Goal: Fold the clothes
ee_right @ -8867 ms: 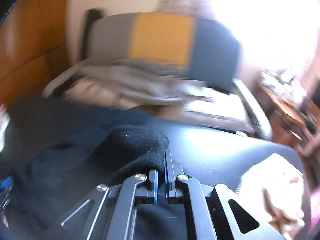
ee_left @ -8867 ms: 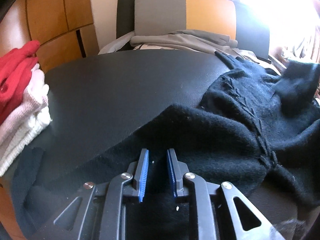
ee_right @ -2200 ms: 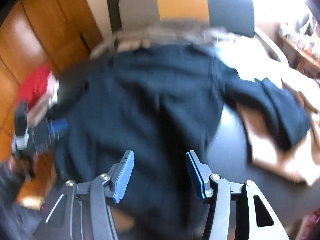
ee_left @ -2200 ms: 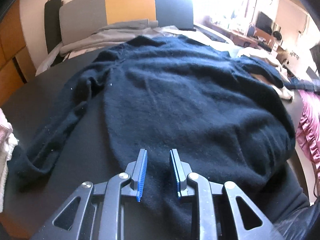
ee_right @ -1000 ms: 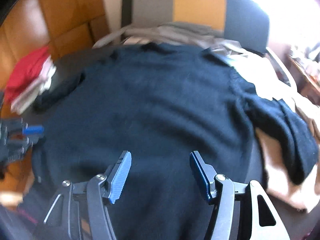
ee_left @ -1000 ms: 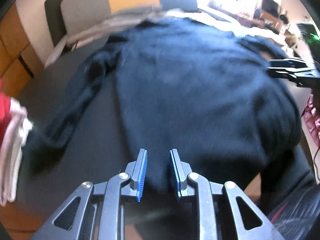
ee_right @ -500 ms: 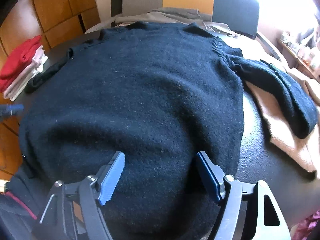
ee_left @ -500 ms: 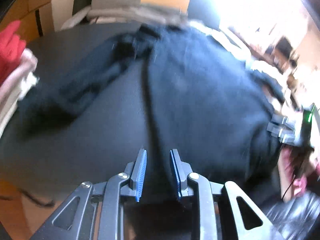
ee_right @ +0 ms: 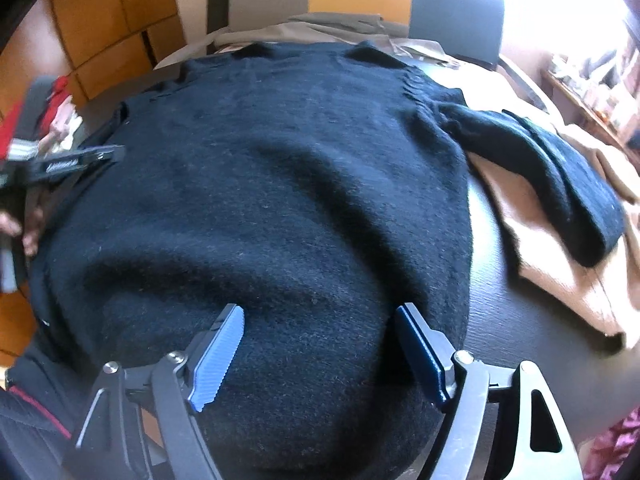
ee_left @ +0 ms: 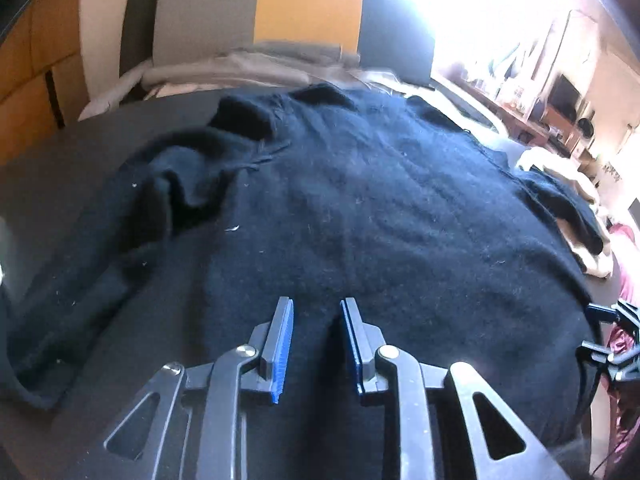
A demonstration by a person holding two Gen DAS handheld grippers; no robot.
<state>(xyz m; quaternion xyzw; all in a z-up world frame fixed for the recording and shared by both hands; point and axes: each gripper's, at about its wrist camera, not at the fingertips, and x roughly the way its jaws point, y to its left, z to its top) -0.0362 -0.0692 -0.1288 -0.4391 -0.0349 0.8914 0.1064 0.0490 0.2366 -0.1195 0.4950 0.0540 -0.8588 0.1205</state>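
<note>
- Our left gripper point(ee_left: 316, 320) hangs just above the hem end of the black sweater point(ee_left: 380, 220); its blue-padded jaws stand a narrow gap apart and hold nothing.
- Our right gripper point(ee_right: 320, 336) hovers over the same hem end, jaws spread wide with only knit showing between them, and nothing gripped.
- In the right wrist view the left gripper point(ee_right: 76, 160) shows at the sweater's left edge; in the left wrist view the right one point(ee_left: 612, 344) shows at the far right edge, too cropped to read.
- The sweater lies spread flat on the dark table point(ee_right: 520, 320), its long axis running away from us: hem toward the grippers, collar point(ee_right: 312, 50) at the far end.
- Its left sleeve point(ee_left: 100, 248) is bunched near the shoulder and trails back along the table toward the near left; its right sleeve point(ee_right: 552, 180) slants out to the right and lies across a tan garment point(ee_right: 580, 272).
- Beyond the collar we see a heap of grey clothes point(ee_left: 260, 68) in front of a chair back point(ee_left: 256, 12) panelled grey, orange and dark blue.
- A stack of red and pale folded clothes point(ee_right: 52, 116) sits at the table's left, with orange wooden panels point(ee_right: 104, 20) behind.
- Glaring window light washes out the upper right, above cluttered furniture point(ee_left: 560, 112).
</note>
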